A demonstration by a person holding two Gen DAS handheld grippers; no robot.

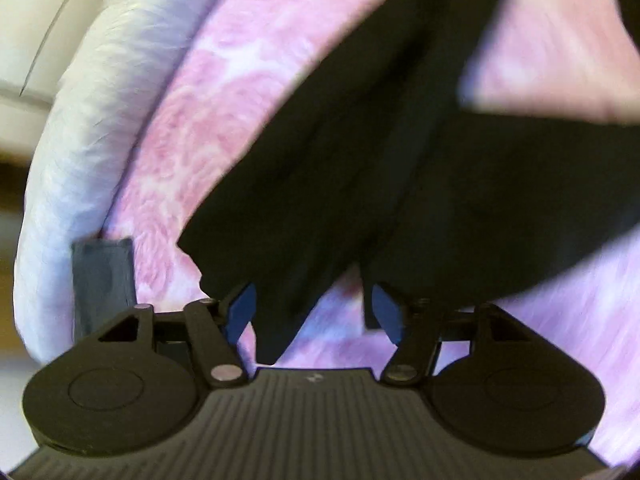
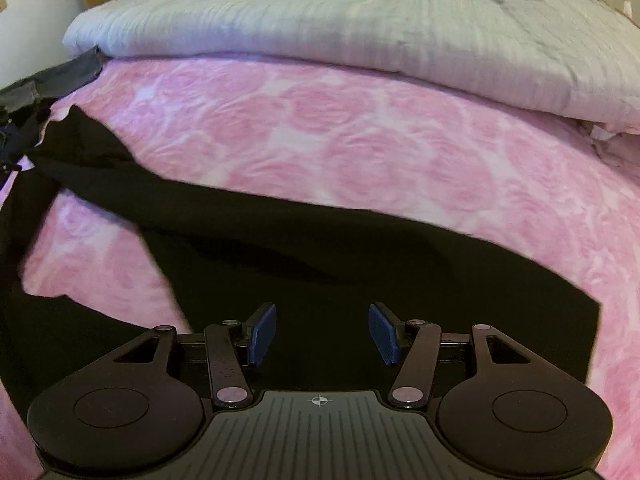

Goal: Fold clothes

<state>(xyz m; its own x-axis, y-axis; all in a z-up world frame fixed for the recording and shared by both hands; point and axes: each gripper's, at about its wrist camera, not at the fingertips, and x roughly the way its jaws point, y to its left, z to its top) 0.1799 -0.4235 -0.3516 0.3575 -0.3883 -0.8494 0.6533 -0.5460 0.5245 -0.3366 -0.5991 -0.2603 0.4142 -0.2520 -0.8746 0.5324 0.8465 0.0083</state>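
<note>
Lying mostly unfolded across the pink bed (image 2: 360, 128), the black garment (image 2: 320, 248) awaits folding; left tool (image 1: 314, 312) and right tool (image 2: 322, 334) both gape wide, gripping nothing.

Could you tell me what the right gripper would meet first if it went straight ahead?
Most likely the black fabric garment spread on the pink rose-patterned blanket; the right gripper is open right over it, though depth is unclear.
</note>
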